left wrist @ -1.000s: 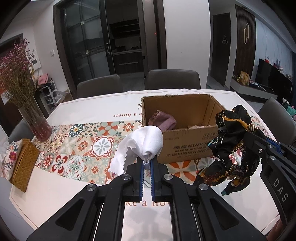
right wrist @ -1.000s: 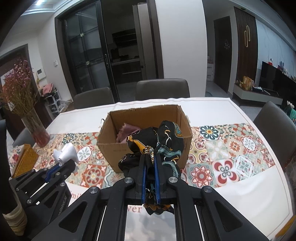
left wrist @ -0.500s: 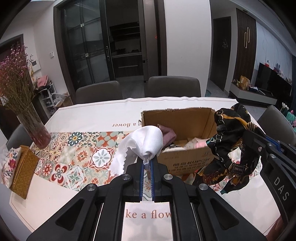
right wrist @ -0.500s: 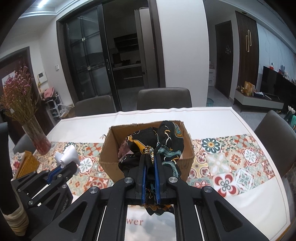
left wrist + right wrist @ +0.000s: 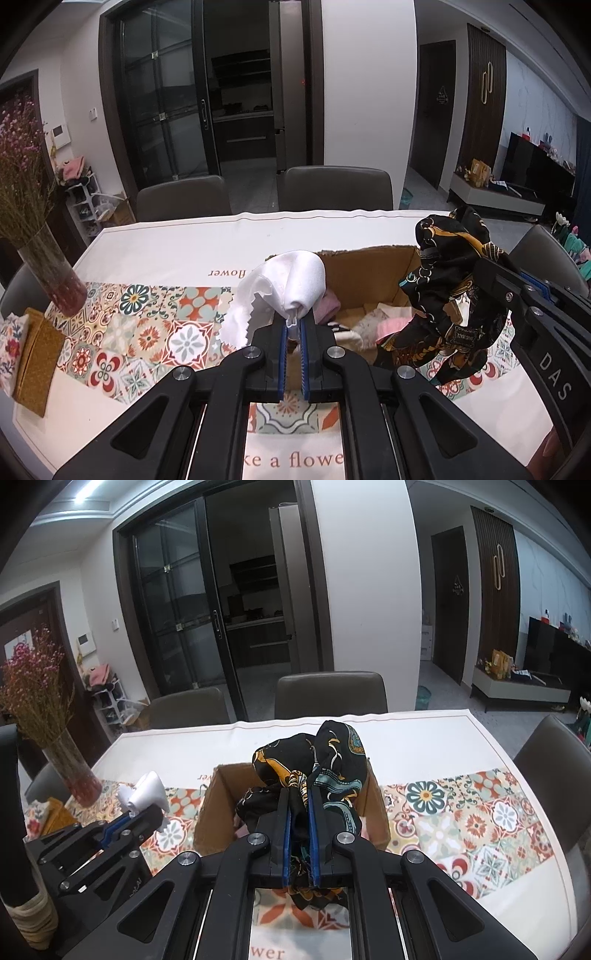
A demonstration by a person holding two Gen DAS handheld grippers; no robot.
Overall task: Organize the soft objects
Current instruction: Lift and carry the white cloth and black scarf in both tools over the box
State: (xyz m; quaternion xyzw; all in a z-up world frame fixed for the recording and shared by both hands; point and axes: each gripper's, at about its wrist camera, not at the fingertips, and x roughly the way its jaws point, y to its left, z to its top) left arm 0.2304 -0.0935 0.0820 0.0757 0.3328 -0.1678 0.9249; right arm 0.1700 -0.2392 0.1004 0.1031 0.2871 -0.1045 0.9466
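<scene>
Above the near edge of the open cardboard box (image 5: pixel 369 273), the left claw (image 5: pixel 293 328) is clamped on a bunched white cloth (image 5: pixel 284 291), whose pinked edge hangs down to its left over the patterned runner (image 5: pixel 147 332). To its right, the right claw (image 5: pixel 299 808) is clamped on a black patterned scarf (image 5: pixel 314 760) with gold and teal markings; the scarf is held off the surface (image 5: pixel 424 746), its bulk in front of the box opening and its tail hanging below the fingers. Inside the box lie pink fabric (image 5: pixel 328 308) and other pale soft items (image 5: pixel 380 321). The box stands on the runner in the middle of the white-covered surface. At the far left, a glass vase of dried pink flowers (image 5: pixel 51 273) stands on the runner, with a woven tan box (image 5: pixel 37 354) near it. Two grey chairs (image 5: pixel 336 188) are drawn up at the far side.
</scene>
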